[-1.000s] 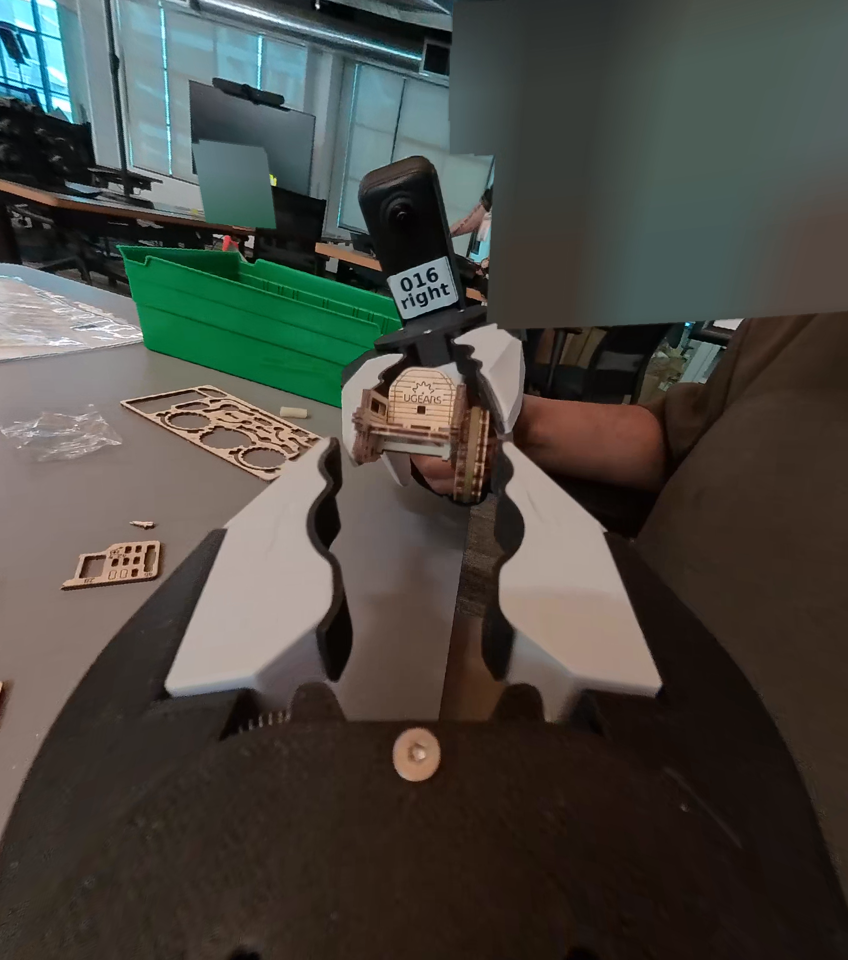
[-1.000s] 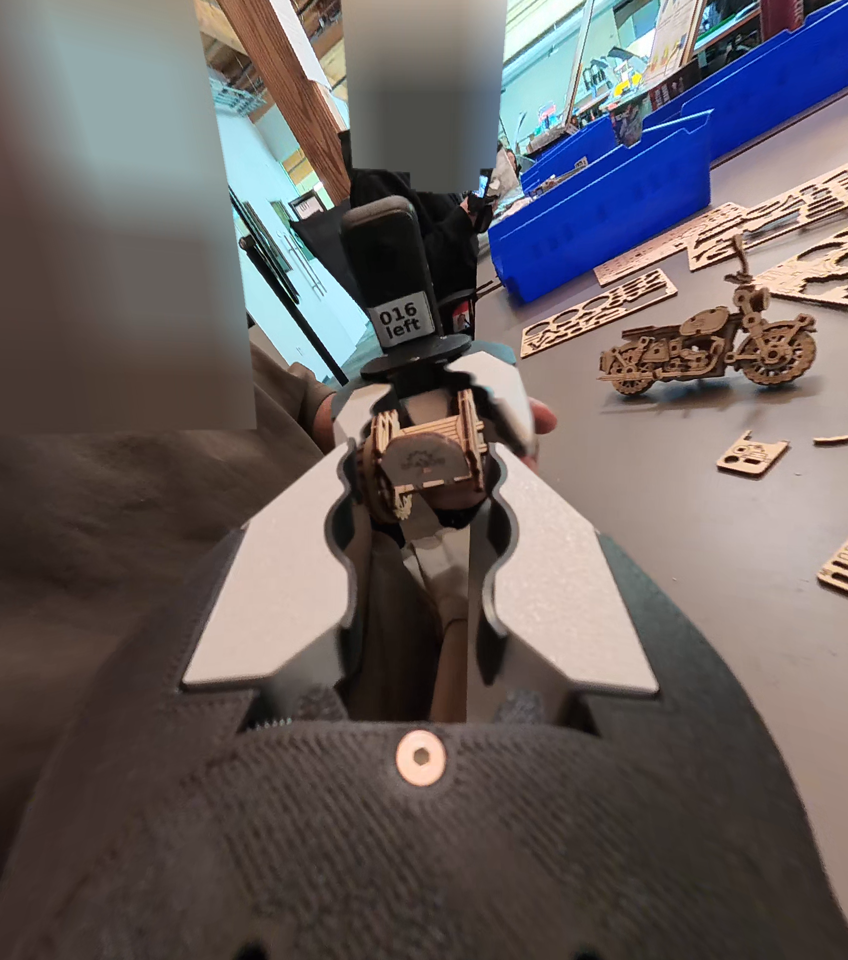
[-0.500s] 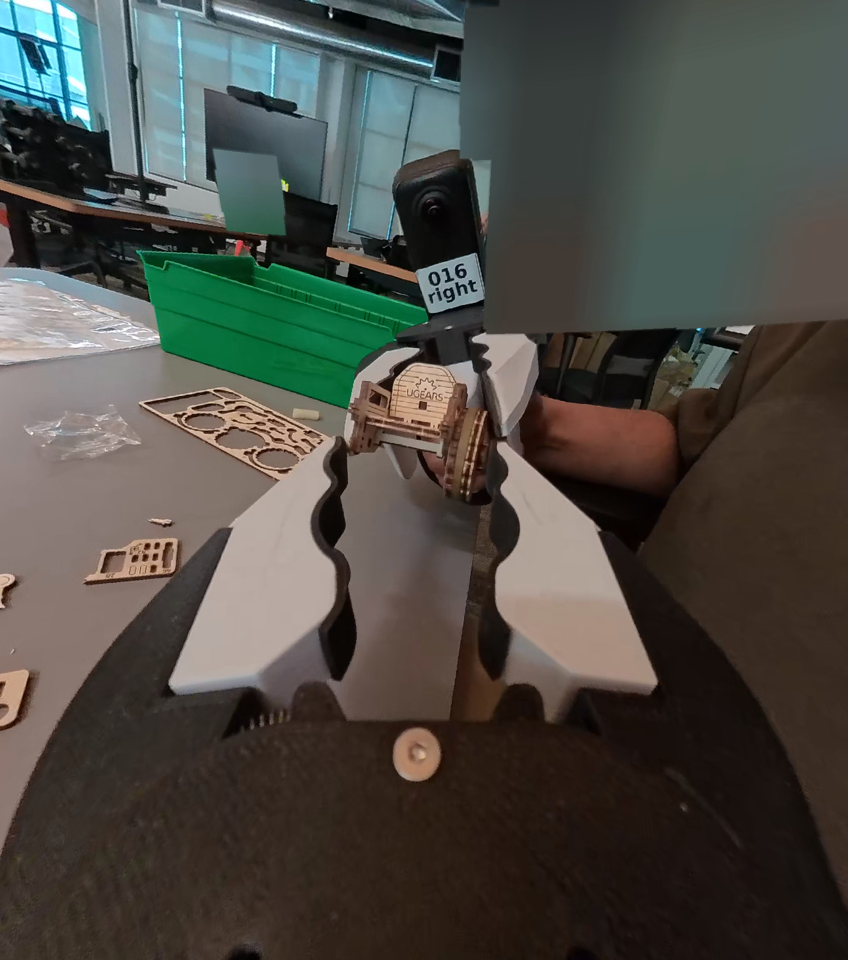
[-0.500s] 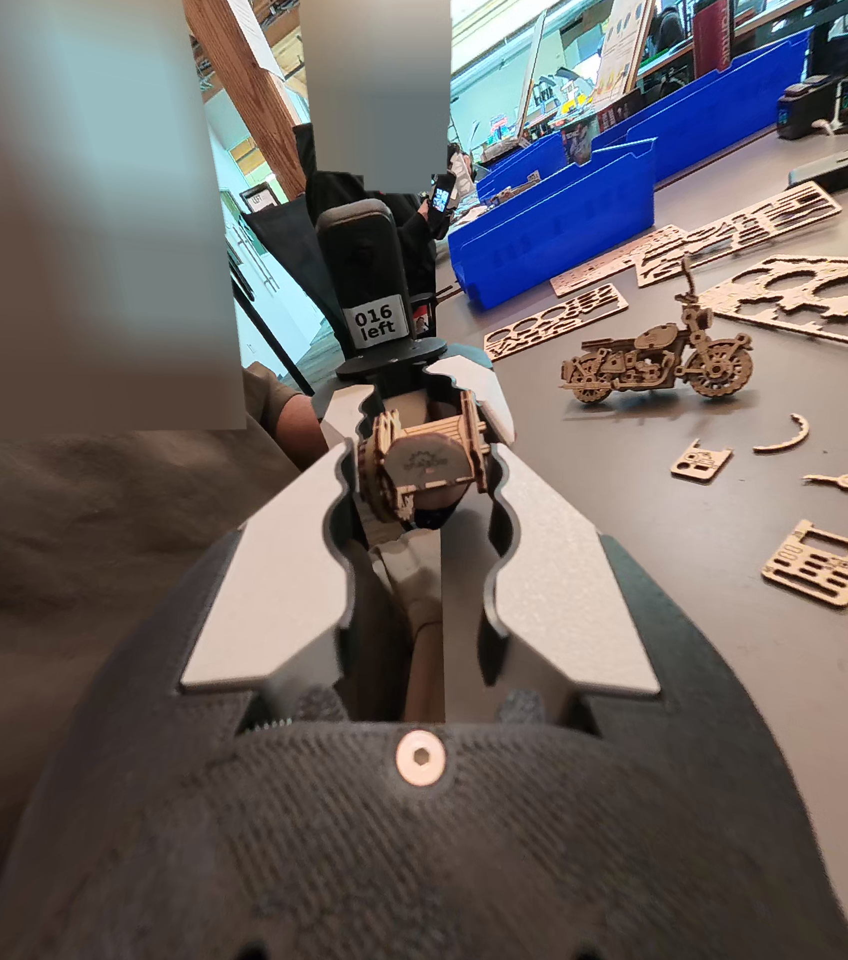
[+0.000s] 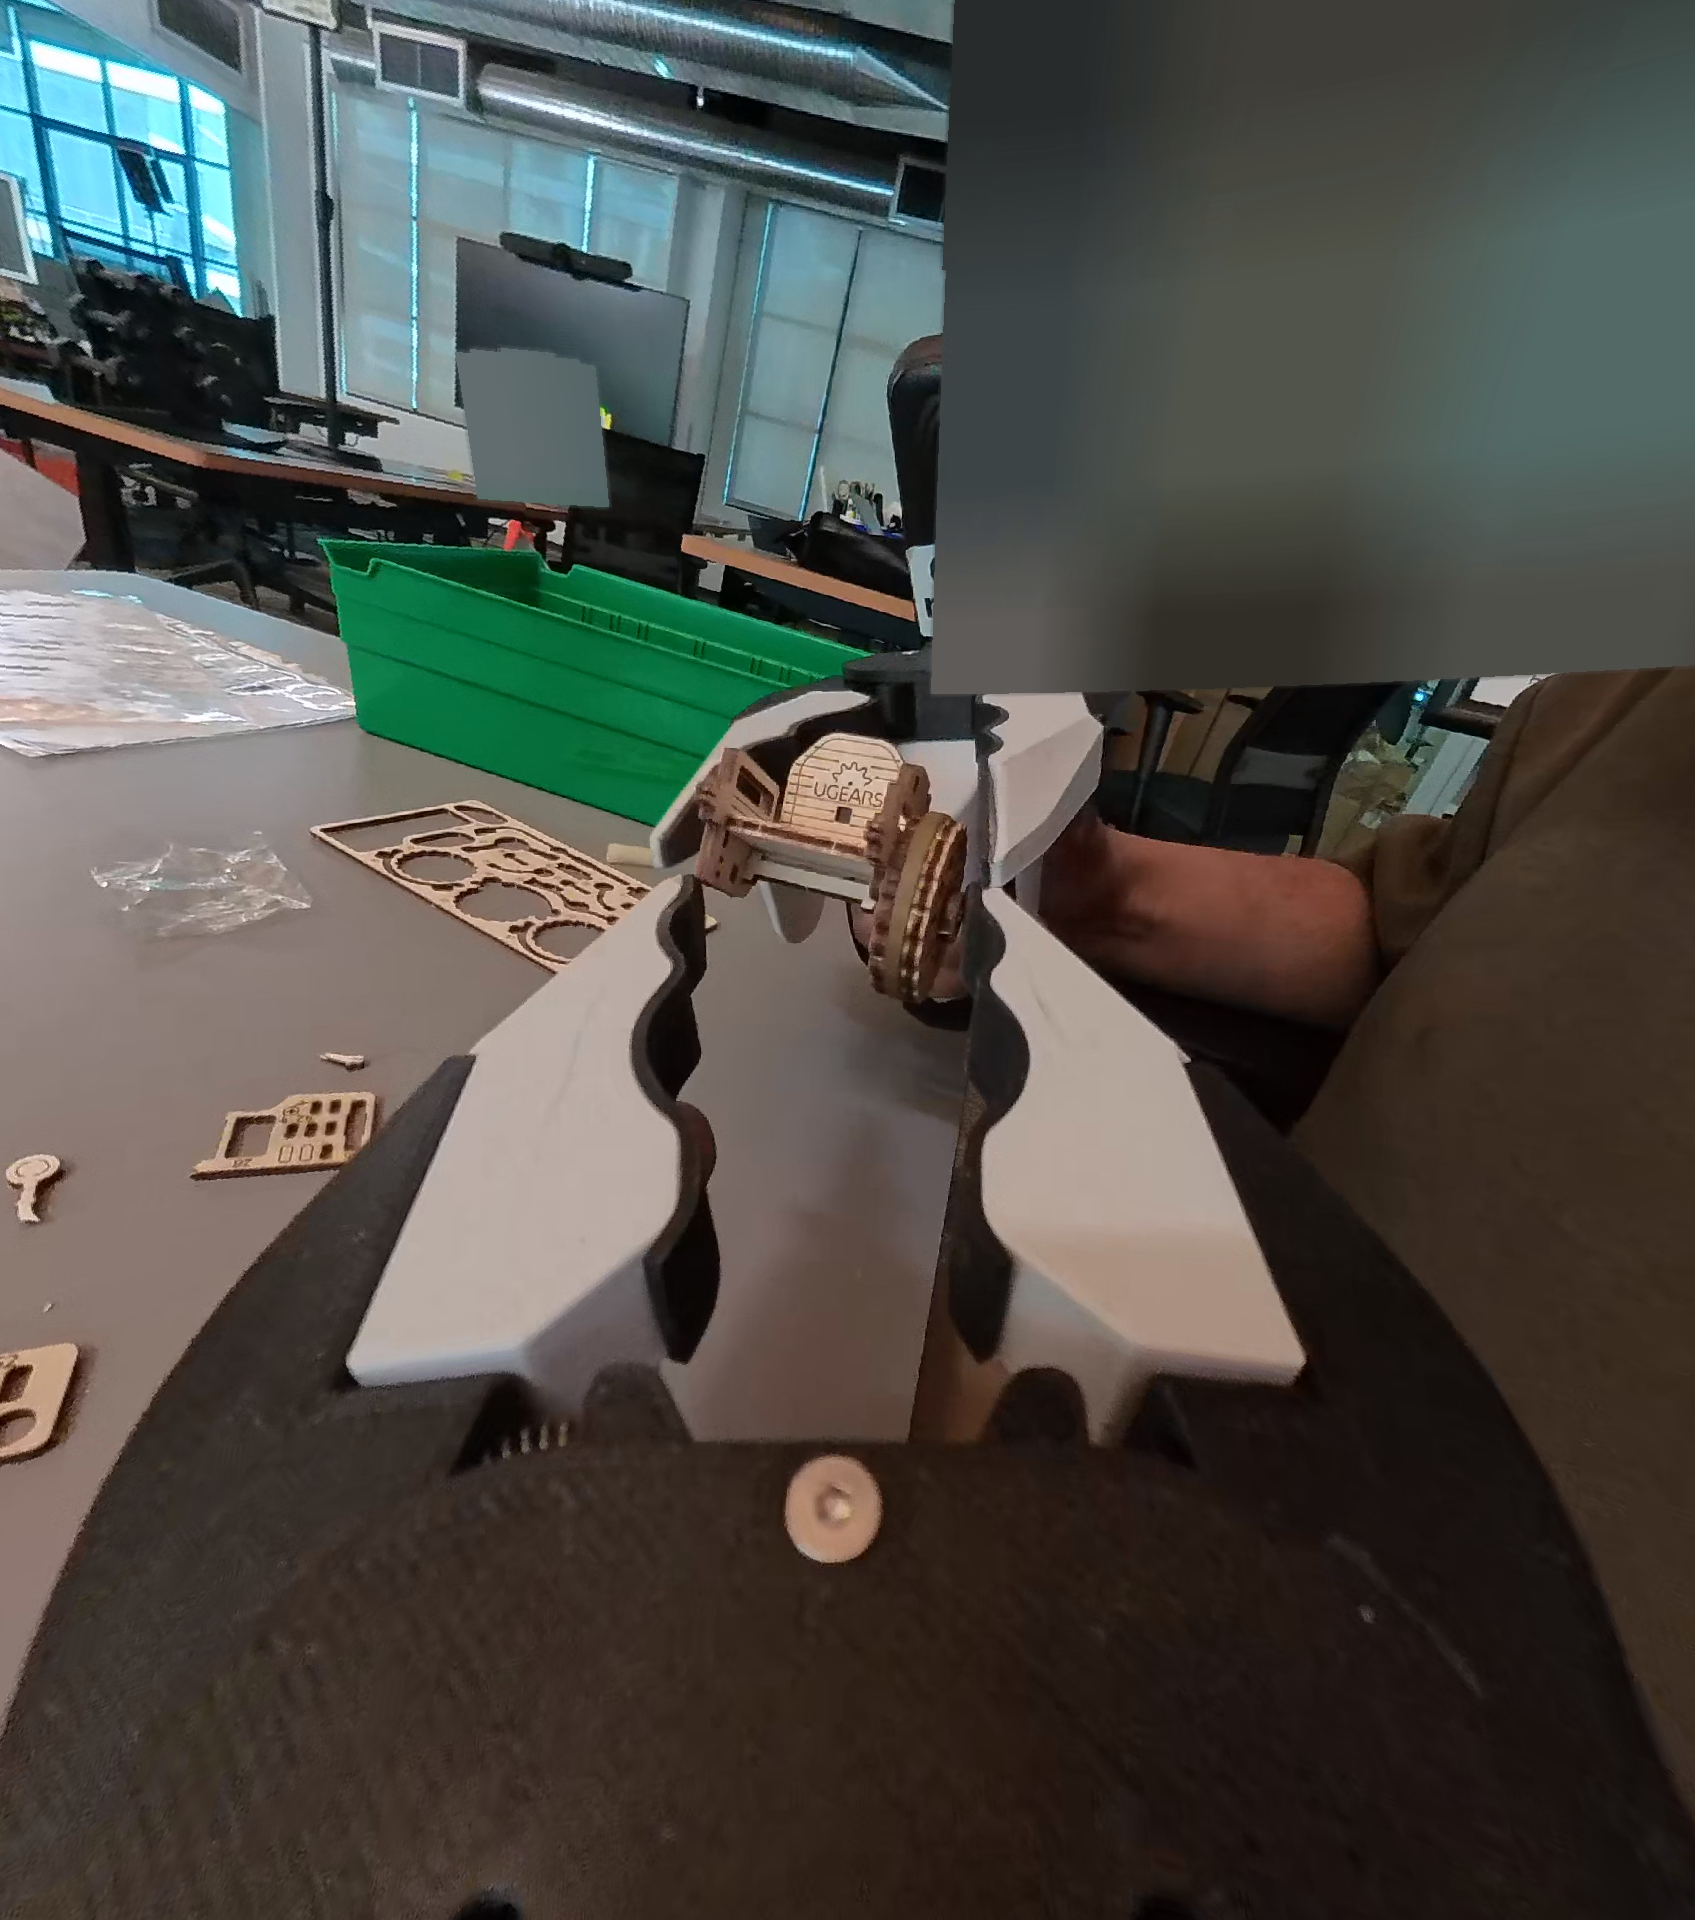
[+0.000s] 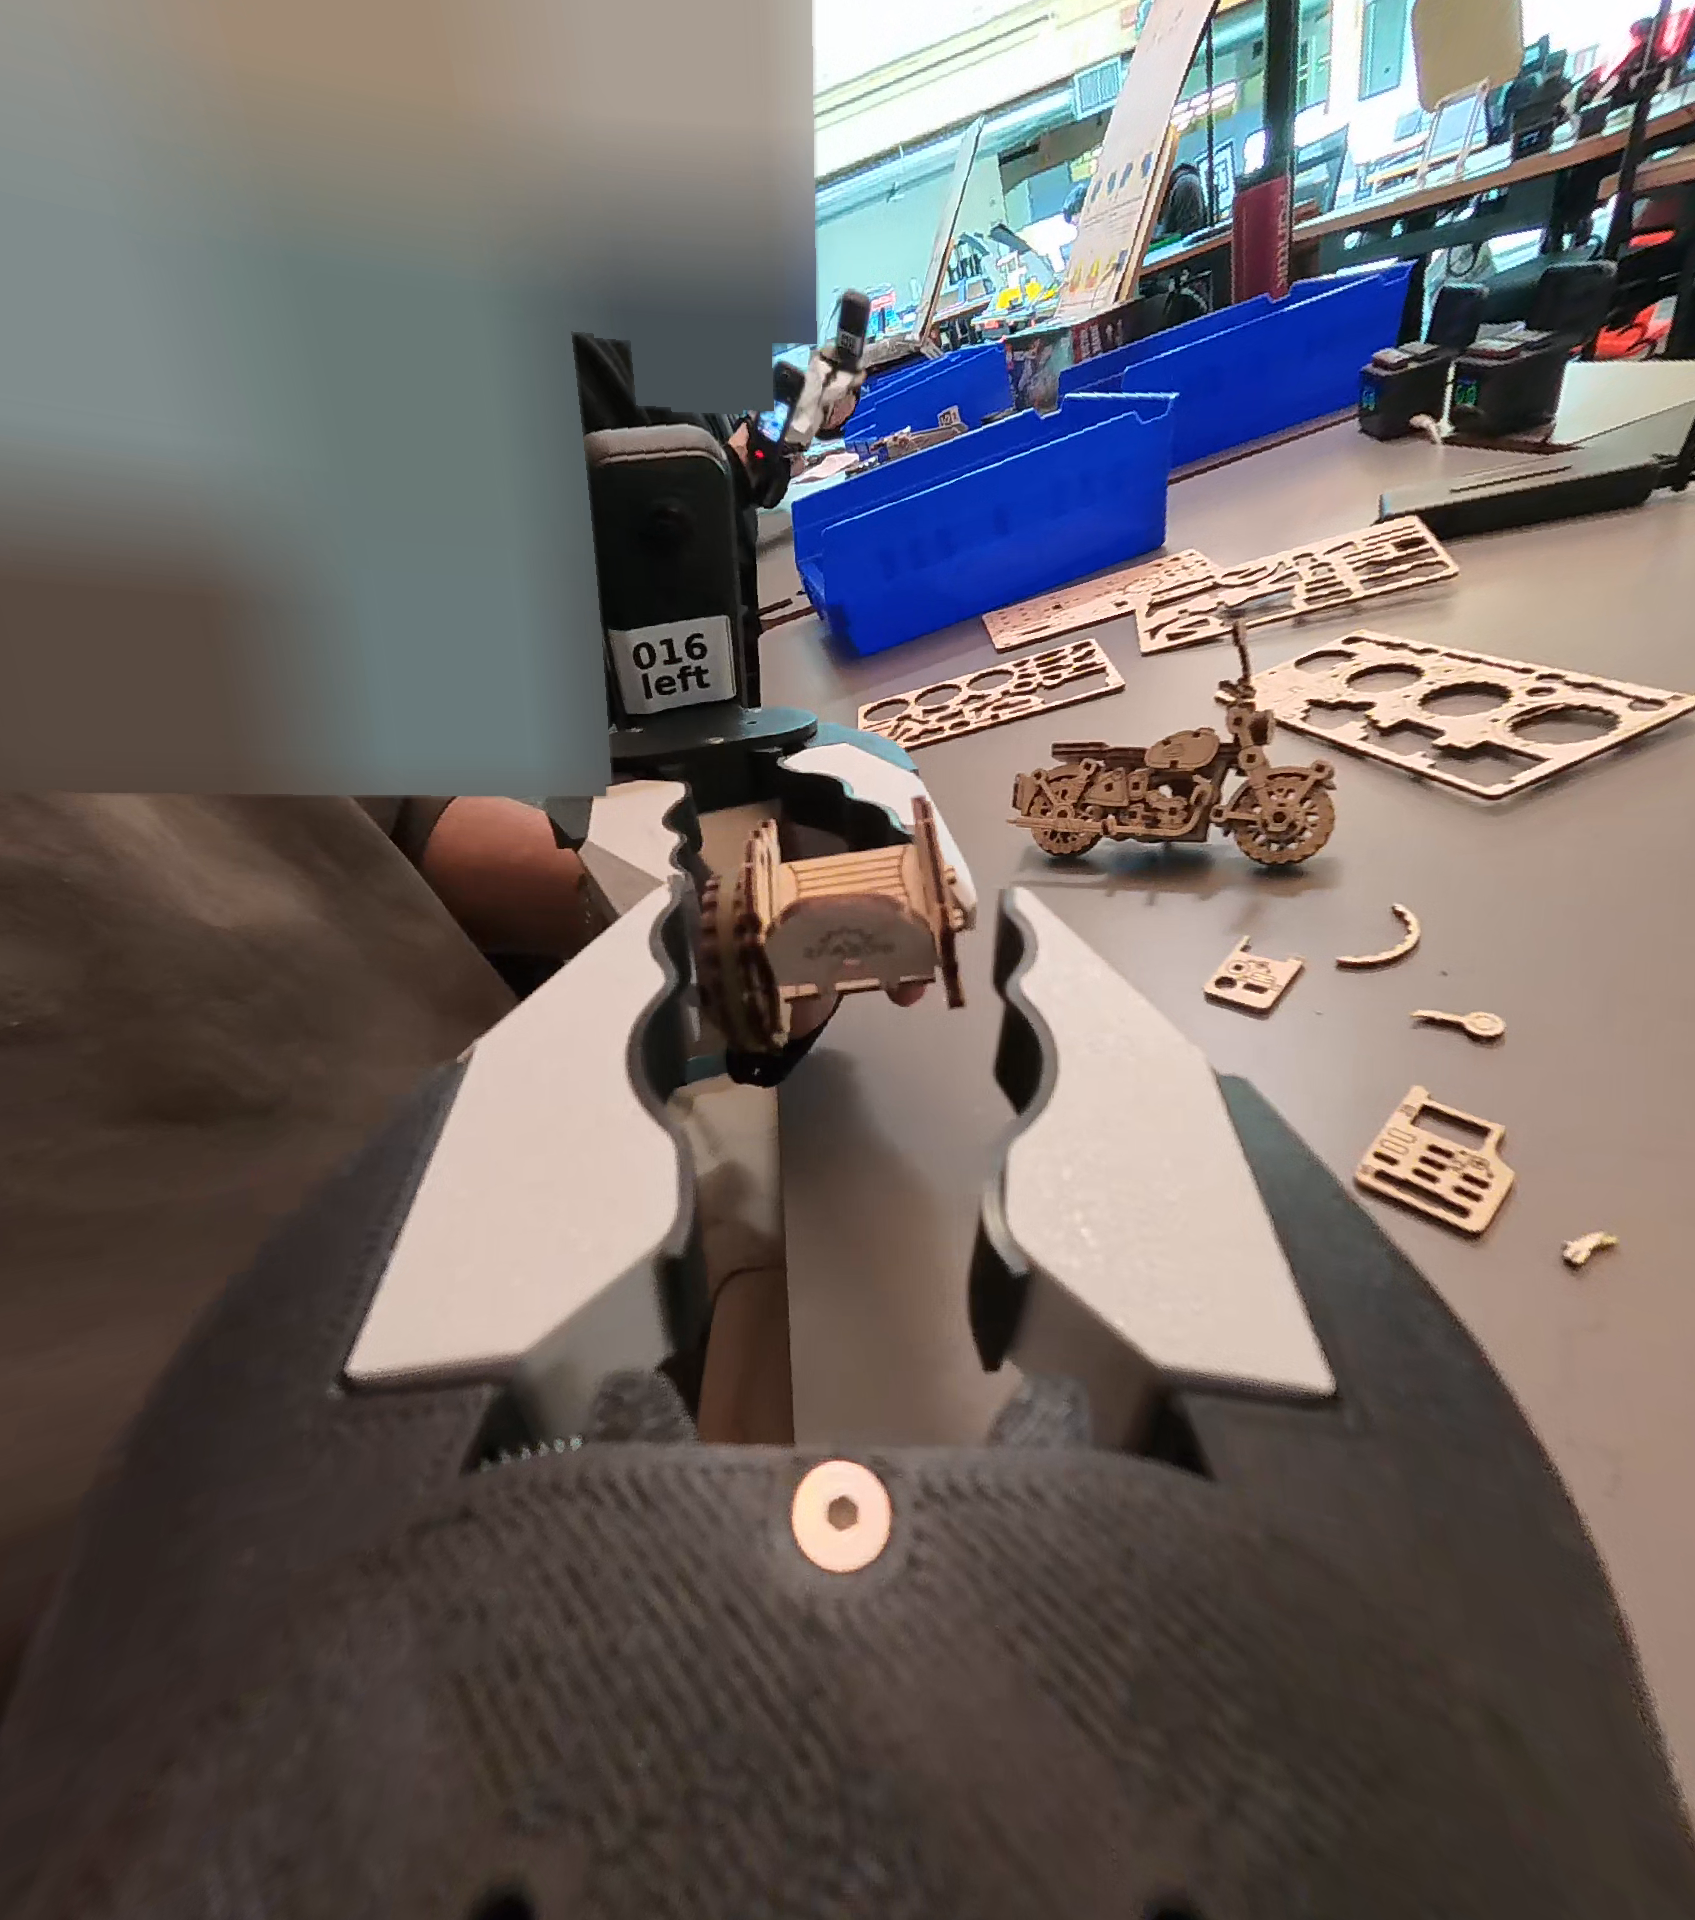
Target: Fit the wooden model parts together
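Clamping the wooden sidecar (image 6: 843, 925) between the left gripper's (image 5: 827, 904) fingertips, aloft and left of the wooden motorcycle (image 6: 1175, 810) standing on the table (image 6: 1445, 1351). Spreading the right gripper (image 6: 838, 904) wide, released around the sidecar. Lying near the motorcycle, a small cut-out panel (image 6: 1435, 1158).

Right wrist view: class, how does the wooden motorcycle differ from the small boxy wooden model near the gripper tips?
The motorcycle stands upright on the table on two wheels; the boxy model is raised off it. The motorcycle is long, an open frame with handlebars; the boxy model is short, with slatted walls. Both are pale laser-cut wood.
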{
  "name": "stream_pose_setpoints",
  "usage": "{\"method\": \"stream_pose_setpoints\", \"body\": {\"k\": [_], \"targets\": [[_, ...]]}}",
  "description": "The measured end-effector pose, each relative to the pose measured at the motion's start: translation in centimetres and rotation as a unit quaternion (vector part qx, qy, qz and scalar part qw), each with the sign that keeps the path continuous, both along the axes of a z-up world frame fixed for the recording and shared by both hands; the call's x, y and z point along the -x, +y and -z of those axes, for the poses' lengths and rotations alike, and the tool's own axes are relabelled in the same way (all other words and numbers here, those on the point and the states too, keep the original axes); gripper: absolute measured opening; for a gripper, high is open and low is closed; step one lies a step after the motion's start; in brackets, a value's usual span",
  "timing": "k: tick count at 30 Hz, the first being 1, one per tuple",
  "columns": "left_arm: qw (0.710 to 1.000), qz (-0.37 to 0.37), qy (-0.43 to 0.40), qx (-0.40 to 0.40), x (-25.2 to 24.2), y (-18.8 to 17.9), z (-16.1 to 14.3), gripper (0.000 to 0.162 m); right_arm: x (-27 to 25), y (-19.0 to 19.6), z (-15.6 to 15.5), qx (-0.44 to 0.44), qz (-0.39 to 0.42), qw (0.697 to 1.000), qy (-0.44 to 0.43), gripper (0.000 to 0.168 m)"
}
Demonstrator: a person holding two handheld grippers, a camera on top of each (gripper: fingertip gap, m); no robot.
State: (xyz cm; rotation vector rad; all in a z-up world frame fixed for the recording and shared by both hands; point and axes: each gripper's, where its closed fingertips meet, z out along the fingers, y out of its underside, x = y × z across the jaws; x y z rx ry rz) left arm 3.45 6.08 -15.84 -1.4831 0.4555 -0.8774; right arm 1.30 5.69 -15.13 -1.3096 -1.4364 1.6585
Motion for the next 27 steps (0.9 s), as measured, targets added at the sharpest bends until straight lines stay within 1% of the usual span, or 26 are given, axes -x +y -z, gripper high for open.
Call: {"method": "stream_pose_setpoints", "body": {"k": [4,8,15,17,22,27], "targets": [[1.0,-0.003,0.0,-0.002,0.1,0.0,0.0,0.046,-0.2,0.2,0.1,-0.012,0.001,1.0,0.0,0.06],[1.0,-0.004,-0.03,0.007,0.7,0.2,-0.4,0.046,-0.8,0.8,-0.2,-0.017,0.001,1.0,0.008,0.057],[0.999,0.002,-0.04,0.016,0.6,0.2,-0.4,0.046,-1.0,0.8,-0.1,-0.008,-0.007,1.0,0.007,0.051],[0.999,0.002,-0.041,0.016,0.6,0.2,-0.4,0.046,-1.0,0.6,-0.1,-0.006,-0.015,1.0,0.007,0.045],[0.999,0.013,-0.035,0.016,0.4,0.1,-0.2,0.048,-1.2,0.3,0.1,-0.003,-0.033,0.999,-0.005,0.042],[0.999,0.034,0.005,0.011,0.1,-0.4,0.5,0.066,-1.8,0.3,0.8,-0.011,-0.049,0.998,-0.031,0.042]]}}
